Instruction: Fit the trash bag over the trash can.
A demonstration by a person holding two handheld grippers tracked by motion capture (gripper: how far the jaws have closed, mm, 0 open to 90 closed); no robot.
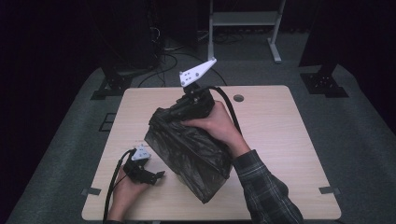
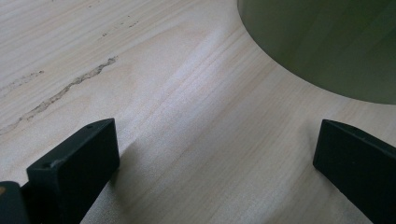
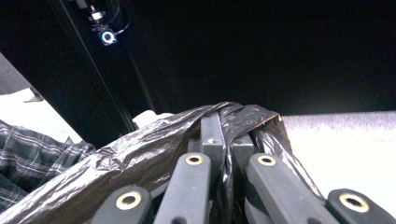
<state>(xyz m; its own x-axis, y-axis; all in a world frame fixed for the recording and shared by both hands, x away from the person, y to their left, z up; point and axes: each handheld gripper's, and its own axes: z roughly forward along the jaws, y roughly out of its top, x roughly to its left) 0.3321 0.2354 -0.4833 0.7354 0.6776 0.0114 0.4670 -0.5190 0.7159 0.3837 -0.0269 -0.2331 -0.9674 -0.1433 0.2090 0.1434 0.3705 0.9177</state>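
Note:
A crumpled black plastic bag (image 1: 187, 154) wraps a bulky, box-like thing lying tilted across the middle of the wooden table (image 1: 280, 121). My right gripper (image 1: 189, 108) is at the bag's far upper end, shut on a fold of the bag (image 3: 116, 158); in the right gripper view the jaws (image 3: 223, 135) pinch the film, with a brown edge beside them. The right hand lies over the top of the bag. My left gripper (image 1: 156, 176) rests low at the table's front left, just left of the bag, open with bare wood between its jaws (image 2: 217, 158).
A dark olive rounded surface (image 2: 327, 42) rises just beyond the left gripper. A round cable hole (image 1: 238, 98) sits near the table's far edge. Cables and stand feet (image 1: 112, 86) lie on the floor behind. Bare table (image 2: 163, 93) spreads to the right of the bag.

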